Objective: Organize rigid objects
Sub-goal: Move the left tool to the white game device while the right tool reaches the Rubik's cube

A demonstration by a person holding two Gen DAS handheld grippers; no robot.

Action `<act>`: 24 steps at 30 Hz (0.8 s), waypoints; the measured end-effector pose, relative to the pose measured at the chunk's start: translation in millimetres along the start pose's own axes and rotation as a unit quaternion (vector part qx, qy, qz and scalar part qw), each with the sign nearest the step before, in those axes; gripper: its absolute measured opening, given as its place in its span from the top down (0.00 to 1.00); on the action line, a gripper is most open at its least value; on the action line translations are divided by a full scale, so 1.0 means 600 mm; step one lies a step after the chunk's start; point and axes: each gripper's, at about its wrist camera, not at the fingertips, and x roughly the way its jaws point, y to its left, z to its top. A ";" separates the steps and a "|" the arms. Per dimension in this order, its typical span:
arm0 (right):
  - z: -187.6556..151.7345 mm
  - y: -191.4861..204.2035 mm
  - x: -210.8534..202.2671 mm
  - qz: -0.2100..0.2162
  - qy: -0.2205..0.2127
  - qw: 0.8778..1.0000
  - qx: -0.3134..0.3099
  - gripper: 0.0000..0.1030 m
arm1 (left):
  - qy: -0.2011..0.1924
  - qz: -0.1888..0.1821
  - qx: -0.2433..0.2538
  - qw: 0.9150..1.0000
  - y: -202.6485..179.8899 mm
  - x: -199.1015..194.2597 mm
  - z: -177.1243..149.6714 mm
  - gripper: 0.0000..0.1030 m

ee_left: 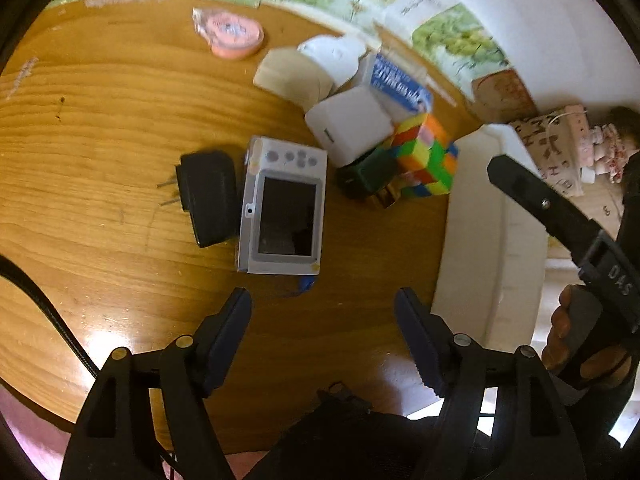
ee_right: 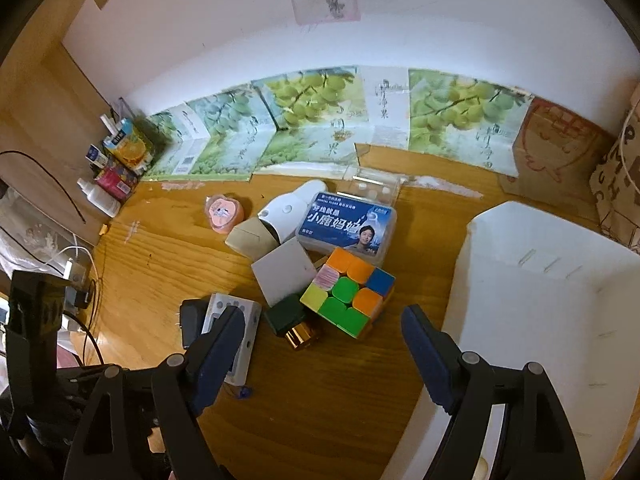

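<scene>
Both grippers empty, jaws apart, over cluttered wooden table (ee_left: 100, 120).
Left gripper (ee_left: 322, 320) above camera (ee_left: 282, 210); right gripper (ee_right: 324, 332) near cube (ee_right: 346, 294). "小鹿妈妈" read on blue box (ee_right: 346, 226); white bin (ee_right: 540, 300) at right.

The surface (ee_left: 100, 140) looks like varnished wood with visible grain, glossy enough to throw back white glare near its front edge. The puzzle cube (ee_right: 348, 292) is smooth bright plastic with a slight sheen, and the small camera (ee_left: 284, 208) has a matt pale plastic shell around a dark glossy screen. Beside the cube, the dark green block (ee_right: 286, 312) ends in a shiny gold metallic cap, while the white bin (ee_right: 540, 300) looks like matt plastic, lightly scuffed.
</scene>
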 end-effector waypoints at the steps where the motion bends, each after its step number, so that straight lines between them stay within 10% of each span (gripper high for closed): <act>1: 0.002 0.002 0.006 -0.001 0.005 1.000 0.002 0.20 | 0.007 -0.001 0.002 1.000 0.001 0.003 0.003 0.25; 11: 0.013 0.003 0.061 -0.020 0.048 0.998 0.041 0.20 | 0.074 0.006 0.009 0.997 -0.001 0.044 0.040 0.25; 24: 0.020 -0.005 0.109 -0.043 0.082 0.993 0.071 0.17 | 0.064 0.046 0.036 0.996 -0.018 0.040 0.076 0.25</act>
